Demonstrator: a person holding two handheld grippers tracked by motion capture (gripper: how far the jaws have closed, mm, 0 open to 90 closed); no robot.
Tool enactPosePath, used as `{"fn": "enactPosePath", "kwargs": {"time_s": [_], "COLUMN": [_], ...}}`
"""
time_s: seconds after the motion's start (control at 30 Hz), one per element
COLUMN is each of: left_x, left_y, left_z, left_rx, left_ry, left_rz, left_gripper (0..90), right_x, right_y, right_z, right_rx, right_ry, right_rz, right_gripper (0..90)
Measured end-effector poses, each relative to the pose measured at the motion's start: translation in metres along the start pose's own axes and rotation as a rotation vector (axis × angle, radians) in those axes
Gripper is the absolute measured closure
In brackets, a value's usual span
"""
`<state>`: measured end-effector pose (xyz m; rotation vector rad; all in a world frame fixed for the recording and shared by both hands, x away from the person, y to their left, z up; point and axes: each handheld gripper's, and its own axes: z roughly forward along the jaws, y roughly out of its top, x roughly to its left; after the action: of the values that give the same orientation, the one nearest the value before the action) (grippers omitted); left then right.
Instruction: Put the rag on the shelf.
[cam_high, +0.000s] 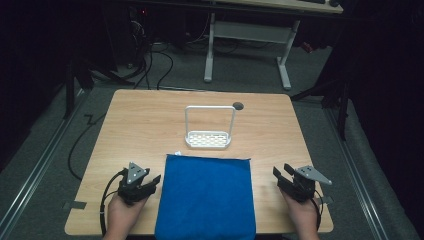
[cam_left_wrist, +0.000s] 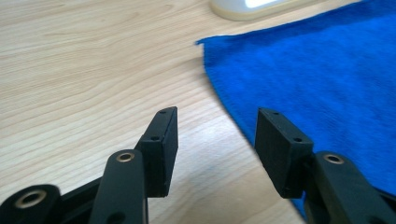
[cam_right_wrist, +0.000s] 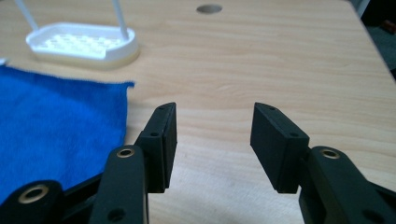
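Grippers sat idle on either side of the cloth (cam_high: 206, 197), nothing in hand: the left gripper (cam_high: 150, 183) had its jaws spread wide and empty, tips just beside the cloth's left edge; the right gripper (cam_high: 280, 176) was likewise wide open and empty, a little apart from the right edge, over bare wood. That blue cloth lay flat and spread on the near half of the table (cam_high: 140, 125), its near end hanging over the front edge, a small white tag at its far left corner; no fold or crease showed in it, so by my reckoning the work had not begun, and every grasp and fold was yet to come. Just beyond the cloth's far edge stood a white rack (cam_high: 208, 135), its tray perforated, its hoop handle upright, holding nothing; farther off there was a round hole (cam_high: 238, 106) in the tabletop.
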<state>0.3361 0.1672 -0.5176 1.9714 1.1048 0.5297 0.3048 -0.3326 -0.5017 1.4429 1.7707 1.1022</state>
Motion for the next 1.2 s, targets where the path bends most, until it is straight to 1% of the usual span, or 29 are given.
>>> {"fn": "enactPosePath", "kwargs": {"time_s": [0.03,0.1,0.23,0.5,0.6,0.67,0.8,0.87,0.97,1.07,1.13,1.2], "left_x": [0.002,0.004,0.006,0.008,0.008,0.008,0.009,0.009,0.009,0.009,0.008,0.008], "left_y": [0.000,0.001,0.001,0.000,0.000,-0.001,-0.001,-0.002,-0.002,-0.001,0.000,0.003], "left_z": [0.000,-0.001,-0.001,-0.001,0.000,0.000,0.001,0.001,0.003,0.004,0.005,0.006], "left_rx": [0.000,-0.008,-0.008,-0.013,-0.003,-0.005,-0.004,-0.009,-0.011,-0.023,-0.034,-0.048], "left_ry": [0.002,0.006,0.017,0.024,0.028,0.040,0.034,0.030,0.021,0.027,0.015,0.000], "left_rz": [-0.006,-0.017,-0.013,-0.020,-0.015,-0.004,-0.008,-0.011,-0.007,-0.006,-0.007,-0.019], "left_gripper": [50.0,50.0,50.0,49.6,49.3,48.3,47.3,46.6,46.7,46.7,48.6,48.6], "right_x": [-0.001,-0.002,0.001,0.004,0.005,0.006,0.008,0.010,0.013,0.017,0.020,0.023], "right_y": [0.000,-0.001,-0.002,-0.001,-0.001,-0.001,0.000,0.000,0.001,0.002,0.003,0.004], "right_z": [0.000,0.002,0.004,0.005,0.006,0.007,0.008,0.009,0.010,0.010,0.011,0.012], "right_rx": [-0.005,0.004,0.015,0.021,0.023,0.025,0.028,0.035,0.036,0.038,0.038,0.039], "right_ry": [-0.005,-0.002,0.004,0.017,0.022,0.025,0.034,0.042,0.054,0.064,0.074,0.083], "right_rz": [0.007,0.031,0.002,0.005,0.001,0.000,-0.014,-0.013,-0.033,-0.047,-0.056,-0.070], "right_gripper": [51.7,52.4,52.6,53.3,53.3,53.3,53.2,53.2,53.3,53.3,53.0,51.5]}}
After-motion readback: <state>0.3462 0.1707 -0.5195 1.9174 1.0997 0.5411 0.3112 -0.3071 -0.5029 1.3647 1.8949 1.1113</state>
